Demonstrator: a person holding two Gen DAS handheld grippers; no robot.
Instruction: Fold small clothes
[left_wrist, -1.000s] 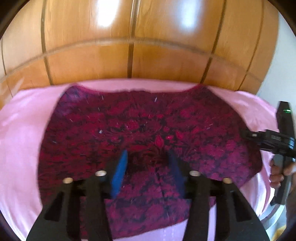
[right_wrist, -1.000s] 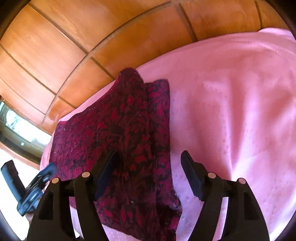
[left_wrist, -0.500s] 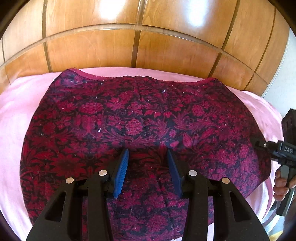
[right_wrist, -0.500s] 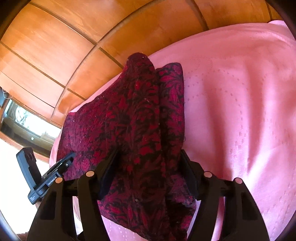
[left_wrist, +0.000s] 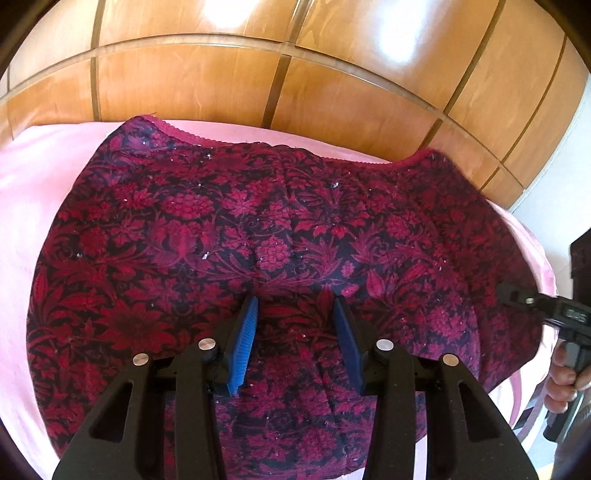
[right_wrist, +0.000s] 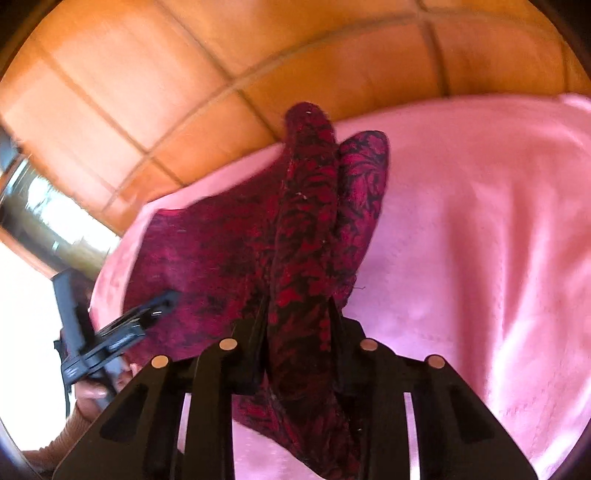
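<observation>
Between the pads of the right gripper (right_wrist: 297, 314): a bunched ridge of the garment (left_wrist: 280, 236), both pads against the cloth, jaws closing on it, the fold rising clear of the pink bedspread (right_wrist: 480, 240). Left gripper (left_wrist: 295, 325): jaws part-open over the garment's middle, blue pads (left_wrist: 245, 343) apart with cloth lying between them; whether they touch or pinch it cannot be told from this view. Garment: small knit piece, dark red floral pattern on near-black, scalloped pink trim along the edge nearest the wooden headboard (left_wrist: 258, 74), scattered pale lint; spread broad and mostly flat on the bedspread, its right-hand edge gathered and lifted. Position: on the bedspread, far edge just short of the headboard. Step in hand, by judgement: taking up the right side to carry it across the middle. To do well: keep the pinch on both layers of the ridge, lift only enough to clear the flat cloth, carry toward the left gripper in a line parallel to the headboard, let the left gripper steady the middle so the crease falls straight.
</observation>
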